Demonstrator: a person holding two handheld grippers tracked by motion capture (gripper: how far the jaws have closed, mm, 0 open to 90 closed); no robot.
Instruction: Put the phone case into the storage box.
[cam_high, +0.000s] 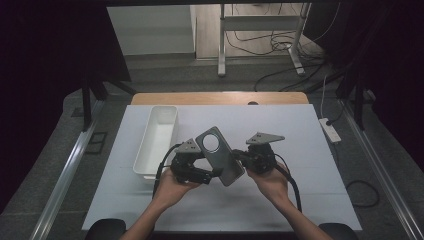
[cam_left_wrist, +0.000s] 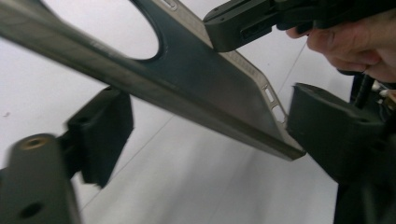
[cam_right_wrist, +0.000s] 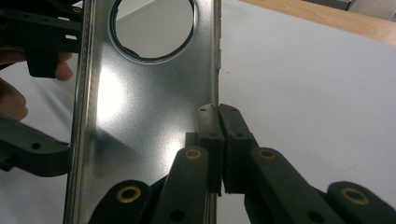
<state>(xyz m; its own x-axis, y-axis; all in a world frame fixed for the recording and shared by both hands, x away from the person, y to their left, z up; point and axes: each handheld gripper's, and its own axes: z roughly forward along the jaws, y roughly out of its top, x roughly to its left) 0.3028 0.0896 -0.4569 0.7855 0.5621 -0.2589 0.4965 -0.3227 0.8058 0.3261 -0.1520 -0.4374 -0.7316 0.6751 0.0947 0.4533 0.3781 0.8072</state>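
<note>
A grey phone case with a round camera hole is held up over the white table, tilted. My right gripper is shut on one long edge of it; in the right gripper view the two pads pinch that thin rim. My left gripper reaches in from the other side. In the left gripper view the case runs slantwise between its jaws, and its lower corner lies close to the right-hand jaw. I see no pad pressing on it. The right gripper's jaw shows at the top there.
A white rectangular tray stands on the left part of the table, just beyond the left hand. The wooden table edge runs along the back. A white power strip lies on the floor at the right.
</note>
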